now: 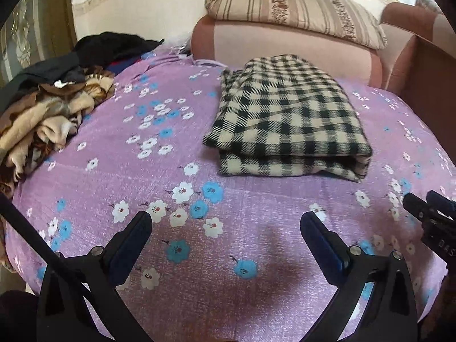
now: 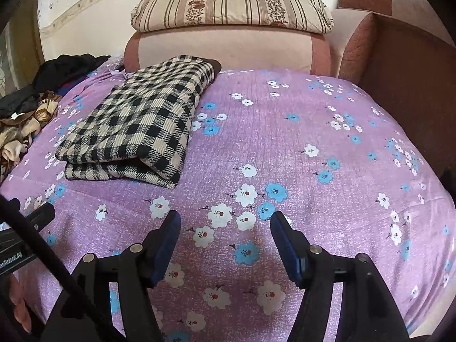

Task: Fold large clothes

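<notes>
A checked garment [image 1: 287, 114], black and cream, lies folded into a thick rectangle on the bed [image 1: 171, 148], which is covered in a purple sheet with blue and white flowers. The garment's long axis runs from the near edge of the bed toward the pink armchair [image 1: 285, 48] at the far side, and its folded, layered end faces the cameras. A striped pillow [image 2: 228, 5] rests on top of the armchair. A heap of brown, cream and dark clothes [image 1: 48, 114] sits at the bed's left edge, well apart from the garment. The left gripper [image 1: 225, 225] hovers over bare sheet, jaws apart and empty. The right gripper [image 2: 225, 225] likewise has its jaws spread with nothing between them.
</notes>
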The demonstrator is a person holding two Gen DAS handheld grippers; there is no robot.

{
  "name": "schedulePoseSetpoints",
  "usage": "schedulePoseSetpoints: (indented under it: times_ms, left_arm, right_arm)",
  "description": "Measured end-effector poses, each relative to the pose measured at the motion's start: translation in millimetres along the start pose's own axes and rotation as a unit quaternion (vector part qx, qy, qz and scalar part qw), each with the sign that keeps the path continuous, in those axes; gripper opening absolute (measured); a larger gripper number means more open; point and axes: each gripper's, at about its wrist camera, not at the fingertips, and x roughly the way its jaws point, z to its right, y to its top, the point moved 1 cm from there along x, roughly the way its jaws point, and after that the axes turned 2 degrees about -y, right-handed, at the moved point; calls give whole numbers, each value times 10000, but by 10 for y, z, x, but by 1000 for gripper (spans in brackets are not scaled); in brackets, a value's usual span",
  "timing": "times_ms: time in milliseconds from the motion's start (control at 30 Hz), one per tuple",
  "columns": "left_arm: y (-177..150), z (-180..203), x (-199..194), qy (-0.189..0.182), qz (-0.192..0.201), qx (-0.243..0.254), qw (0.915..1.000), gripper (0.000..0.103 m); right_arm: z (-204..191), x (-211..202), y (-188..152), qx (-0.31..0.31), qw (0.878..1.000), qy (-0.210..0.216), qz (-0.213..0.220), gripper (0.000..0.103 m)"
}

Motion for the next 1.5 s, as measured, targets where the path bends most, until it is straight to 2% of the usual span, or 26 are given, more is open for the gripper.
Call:
schedulePoseSetpoints:
  times_ms: [267, 467, 1500]
  left_arm:
    - [-21, 40, 16, -155, -214, -27, 9996, 103]
    - [-55, 56, 69, -136, -379, -56, 9992, 103]
    - [-122, 89, 156, -252, -628, -14, 9977, 103]
  right_arm:
    - [15, 14, 9, 43, 10000, -45, 16, 71]
    - [9, 51, 14, 9, 10000, -36, -19, 71]
    - [-11, 84, -19, -103, 9999, -102, -68, 74]
